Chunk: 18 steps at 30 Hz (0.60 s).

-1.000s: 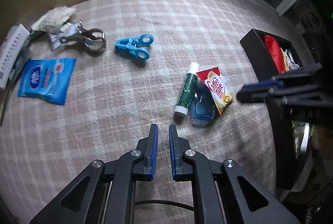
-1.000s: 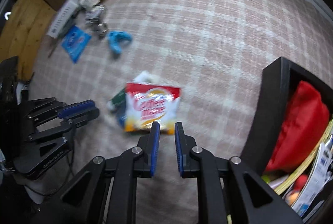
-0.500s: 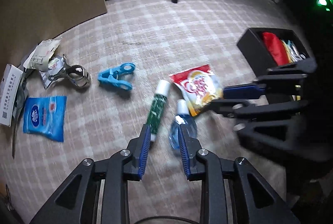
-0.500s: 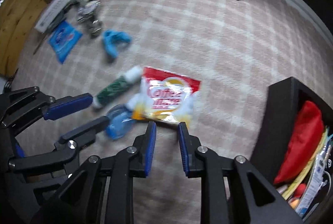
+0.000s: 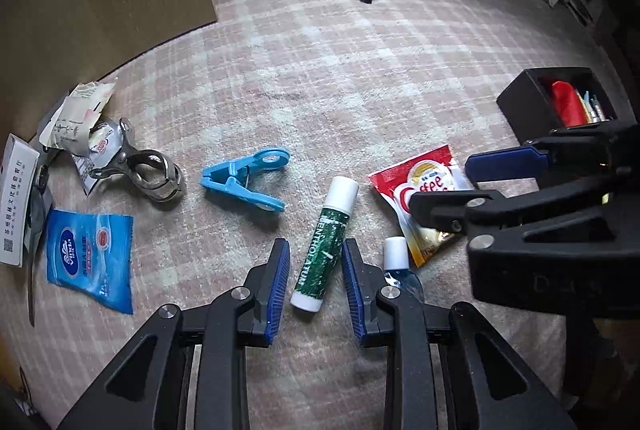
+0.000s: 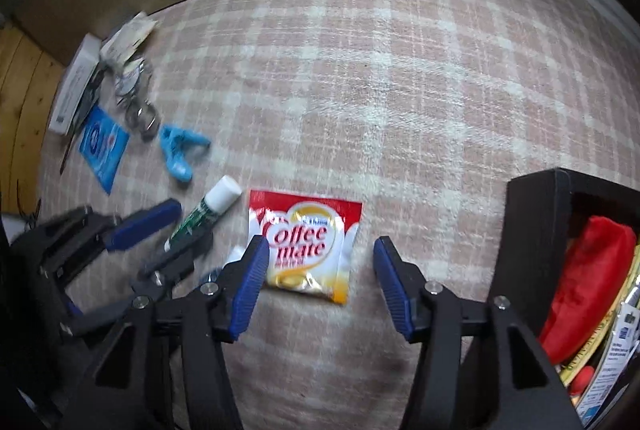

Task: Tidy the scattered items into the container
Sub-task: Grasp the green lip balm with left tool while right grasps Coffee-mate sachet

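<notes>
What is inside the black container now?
The black container holds a red pouch, with yellow-edged packets and printed paper packs beside it at the right. Whatever lies beneath them and the container's floor is covered, and the frame edge cuts off its right part.

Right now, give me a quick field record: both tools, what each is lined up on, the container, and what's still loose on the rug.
left tool: open, fingers either side of the green lip balm tube, not closed on it
right tool: open wide, straddling the Coffee mate sachet, not gripping
container: black box at right, already holding a red pouch and packets
also loose: blue clip, blue wipes packet, metal clip, small blue bottle, paper wrappers
</notes>
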Tool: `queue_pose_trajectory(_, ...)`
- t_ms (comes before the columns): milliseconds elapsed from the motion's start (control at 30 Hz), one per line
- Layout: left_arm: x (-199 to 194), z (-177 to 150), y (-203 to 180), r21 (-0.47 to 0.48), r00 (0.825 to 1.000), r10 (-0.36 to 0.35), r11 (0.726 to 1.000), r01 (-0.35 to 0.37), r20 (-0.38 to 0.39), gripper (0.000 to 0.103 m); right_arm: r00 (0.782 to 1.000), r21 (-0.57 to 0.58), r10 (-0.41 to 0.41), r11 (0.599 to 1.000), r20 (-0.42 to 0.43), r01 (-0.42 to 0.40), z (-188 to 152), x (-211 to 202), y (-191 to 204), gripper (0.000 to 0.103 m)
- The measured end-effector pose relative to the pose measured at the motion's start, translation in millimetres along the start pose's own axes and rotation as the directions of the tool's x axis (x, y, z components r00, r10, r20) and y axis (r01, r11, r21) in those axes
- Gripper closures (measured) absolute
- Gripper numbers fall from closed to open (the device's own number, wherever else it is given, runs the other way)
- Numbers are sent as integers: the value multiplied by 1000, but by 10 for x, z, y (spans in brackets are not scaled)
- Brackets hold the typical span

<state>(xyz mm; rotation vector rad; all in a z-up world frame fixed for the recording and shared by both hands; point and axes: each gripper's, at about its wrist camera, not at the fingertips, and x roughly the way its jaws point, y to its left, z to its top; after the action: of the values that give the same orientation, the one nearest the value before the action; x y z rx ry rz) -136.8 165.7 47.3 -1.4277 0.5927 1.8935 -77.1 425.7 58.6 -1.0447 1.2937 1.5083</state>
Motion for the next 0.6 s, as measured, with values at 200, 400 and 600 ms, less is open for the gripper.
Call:
queue_pose_trajectory(200, 0, 1, 68, -7, 999, 44, 999, -44, 21, 88, 1000, -19, -28, 999, -4, 28, 403, 154, 376, 41)
queue_pose_trajectory(400, -46, -129, 176, -5, 996, 72, 997, -72, 45, 88, 995, -71, -99, 992, 16, 99, 435, 245, 698, 40)
queue_pose_trajectory(600, -90, -233, 350, -38, 996, 78, 996, -76, 46, 89, 984, -181, -175, 968, 18, 175, 478, 285, 856, 48)
